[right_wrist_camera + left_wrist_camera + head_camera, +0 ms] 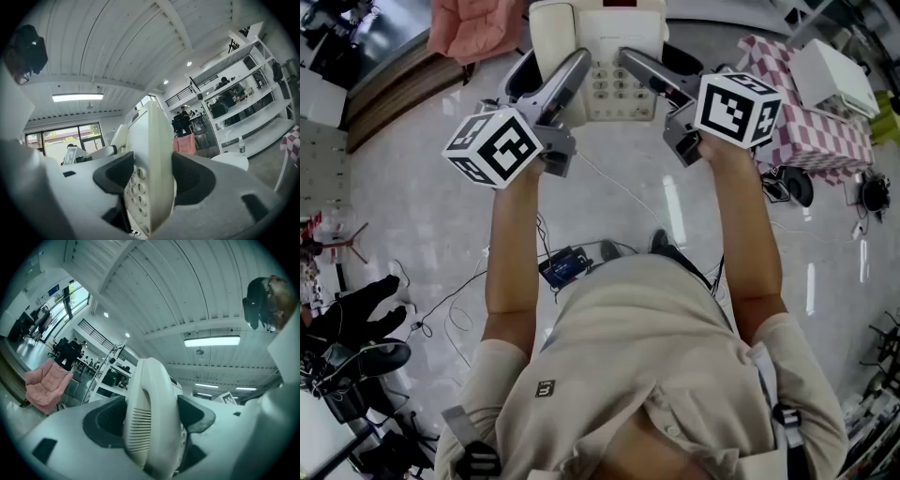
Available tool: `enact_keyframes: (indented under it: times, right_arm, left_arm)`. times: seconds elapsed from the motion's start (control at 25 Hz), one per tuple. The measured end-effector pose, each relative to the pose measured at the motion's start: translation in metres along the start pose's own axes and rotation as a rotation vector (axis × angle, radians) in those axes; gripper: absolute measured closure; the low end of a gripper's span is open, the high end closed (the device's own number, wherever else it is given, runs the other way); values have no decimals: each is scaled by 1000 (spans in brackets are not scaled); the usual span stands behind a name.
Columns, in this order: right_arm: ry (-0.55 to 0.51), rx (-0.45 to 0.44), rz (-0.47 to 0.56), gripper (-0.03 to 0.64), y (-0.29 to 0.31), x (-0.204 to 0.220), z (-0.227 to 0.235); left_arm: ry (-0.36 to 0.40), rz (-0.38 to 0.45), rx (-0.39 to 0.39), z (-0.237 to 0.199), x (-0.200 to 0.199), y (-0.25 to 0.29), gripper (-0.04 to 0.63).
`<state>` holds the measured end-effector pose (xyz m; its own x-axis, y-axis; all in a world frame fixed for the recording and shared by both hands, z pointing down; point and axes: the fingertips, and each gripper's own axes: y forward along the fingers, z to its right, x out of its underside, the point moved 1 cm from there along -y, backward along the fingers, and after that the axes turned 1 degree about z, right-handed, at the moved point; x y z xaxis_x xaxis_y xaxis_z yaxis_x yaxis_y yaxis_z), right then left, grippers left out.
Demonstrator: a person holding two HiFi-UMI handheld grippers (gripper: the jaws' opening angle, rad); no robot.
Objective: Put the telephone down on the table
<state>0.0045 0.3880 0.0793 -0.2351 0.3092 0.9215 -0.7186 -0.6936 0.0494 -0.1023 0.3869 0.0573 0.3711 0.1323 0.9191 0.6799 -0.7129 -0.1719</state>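
Note:
A cream push-button telephone (pixel 609 56) is held up in the air in front of me, above the floor, its keypad (pixel 609 89) facing up. My left gripper (pixel 546 67) is shut on its left side, where the handset (pixel 150 423) lies on the cradle; both dark pads (pixel 105 420) press on the handset. My right gripper (pixel 664 64) is shut on the telephone's right edge (pixel 152 154), one pad over the keypad buttons (pixel 136 180) and the other on the underside. The far end of the telephone is cut off by the top of the head view.
A table with a pink-checked cloth (pixel 811 127) and a white box (pixel 834 75) stands at the right. A pink armchair (pixel 473 28) is at the upper left. Cables and a blue device (pixel 567 265) lie on the glossy floor below. A white round table (pixel 229 161) shows beyond the right gripper.

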Motion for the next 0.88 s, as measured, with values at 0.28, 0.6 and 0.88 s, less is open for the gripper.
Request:
enact_keyframes:
  times: [0.28,0.6,0.88]
  right_arm:
    - [-4,15,-5,377,4,2,0]
    - [52,-4,-11,373,14,7,30]
    - [78,-45,-27,377,42,0,62]
  left_arm:
    - [-13,10,2,-5,2,-2,253]
    - [-20,-9,-30,-20,17,18,253]
    - [-21,-18,-83,-47,18,45,253]
